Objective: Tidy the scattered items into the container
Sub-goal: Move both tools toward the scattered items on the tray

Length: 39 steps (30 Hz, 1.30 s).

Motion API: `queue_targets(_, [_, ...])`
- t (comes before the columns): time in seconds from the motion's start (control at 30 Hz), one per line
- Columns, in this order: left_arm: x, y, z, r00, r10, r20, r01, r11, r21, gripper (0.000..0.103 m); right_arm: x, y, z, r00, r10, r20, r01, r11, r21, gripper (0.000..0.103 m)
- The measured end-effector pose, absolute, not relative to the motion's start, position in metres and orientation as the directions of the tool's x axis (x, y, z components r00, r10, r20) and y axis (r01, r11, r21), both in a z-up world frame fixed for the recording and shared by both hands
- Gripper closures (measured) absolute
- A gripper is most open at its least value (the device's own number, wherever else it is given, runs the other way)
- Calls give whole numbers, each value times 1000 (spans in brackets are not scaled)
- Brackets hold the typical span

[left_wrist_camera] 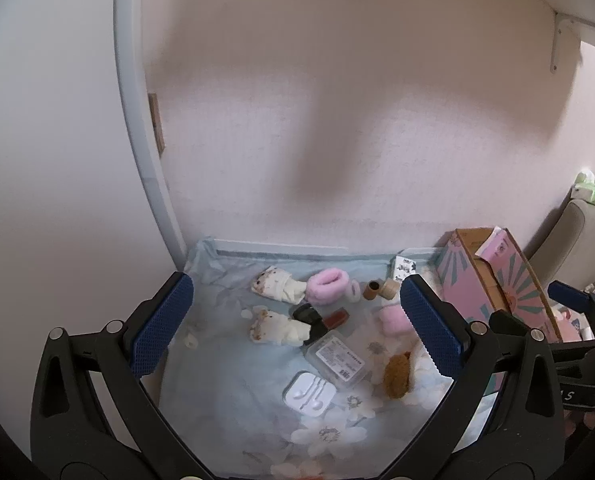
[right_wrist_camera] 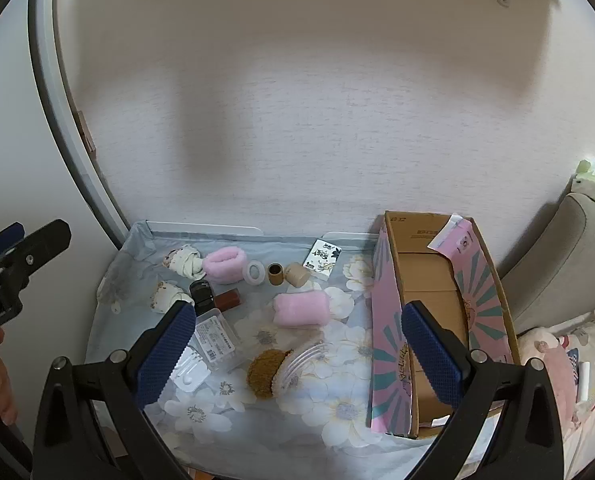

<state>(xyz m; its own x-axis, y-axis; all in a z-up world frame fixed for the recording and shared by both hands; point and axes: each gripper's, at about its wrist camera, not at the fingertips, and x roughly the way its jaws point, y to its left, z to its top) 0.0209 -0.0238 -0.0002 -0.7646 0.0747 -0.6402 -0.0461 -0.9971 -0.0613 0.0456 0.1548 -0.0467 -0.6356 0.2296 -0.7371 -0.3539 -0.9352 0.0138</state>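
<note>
An open pink cardboard box stands empty at the right of the flowered tablecloth. Scattered left of it lie two rolled cream socks, two fluffy pink bands, a tape ring, a brown tube and cap, a card packet, a dark bottle with a red-brown tube, a clear labelled case, a white earphone case, a brown scrunchie and a clear comb. My left gripper and right gripper hover open above them, holding nothing.
A wall rises right behind the table, with a low rail along the back edge. A curved white frame stands at the left. A grey chair back and a pink plush cushion crowd the right side beyond the box.
</note>
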Motion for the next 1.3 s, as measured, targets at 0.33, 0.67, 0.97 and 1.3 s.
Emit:
queue_targets(0.33, [19,-32,-5,-765,49,-642,-13,-998,-59,0,44,154,-49,-635,220,-741,-350,-936,23,1])
queue_targets(0.67, [17,-44,-7,-770,36,-637,8,-998,-65,0,43,157,-51,-637,207,-742,-351,-935,41,1])
queue_targets(0.97, [16,-44,-11,-763,71,-643,-17,-996,-89,0,40,161,-55,-634,184,-751,-335,-941,52,1])
queue_targets(1.3, [17,-42,-9,-768,74,-636,-27,-996,-83,0,37,161,-58,-637,168,-752,-319,-946,59,1])
